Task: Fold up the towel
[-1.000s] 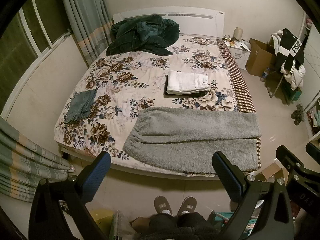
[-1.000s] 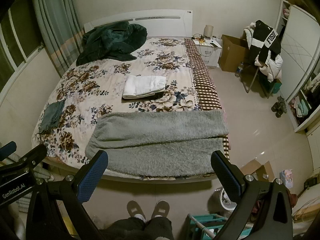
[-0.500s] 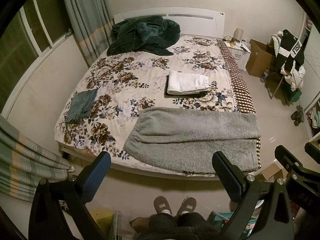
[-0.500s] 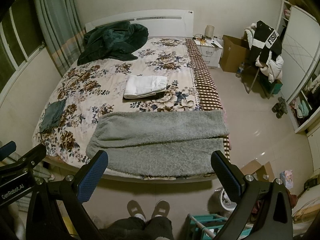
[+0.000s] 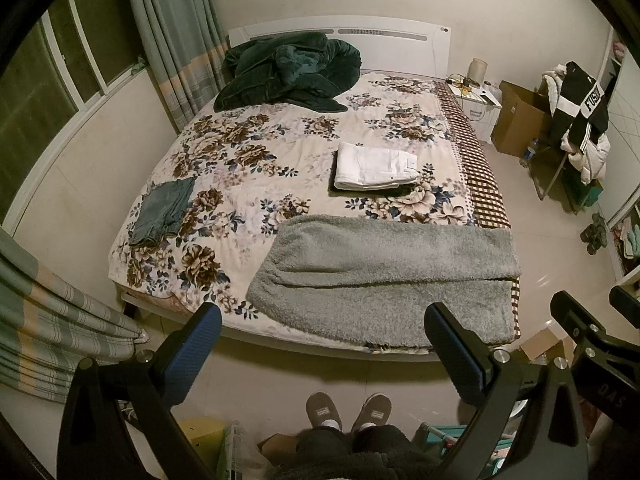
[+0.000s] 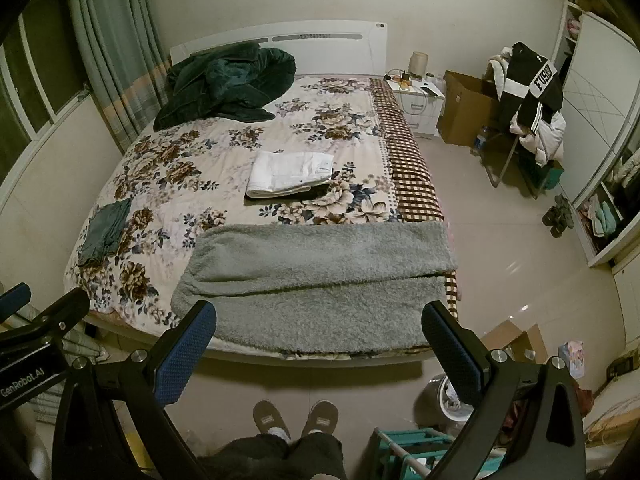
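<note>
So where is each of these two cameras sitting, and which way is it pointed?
Left wrist view: on the left gripper, held above the bed's foot, looking along open blue fingers at the grey towel; the person's slippers show below.
Right wrist view: on the right gripper, beside it and further right, facing the same towel; slippers again.
Shared: the bed, the white folded stack, and each other's gripper at the frame edge.

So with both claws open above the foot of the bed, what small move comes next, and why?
Probably lower both claws to the grey towel's near edge. The left claw and right claw are open and empty, and the towel lies partly folded across the bed, ungrasped.
</note>
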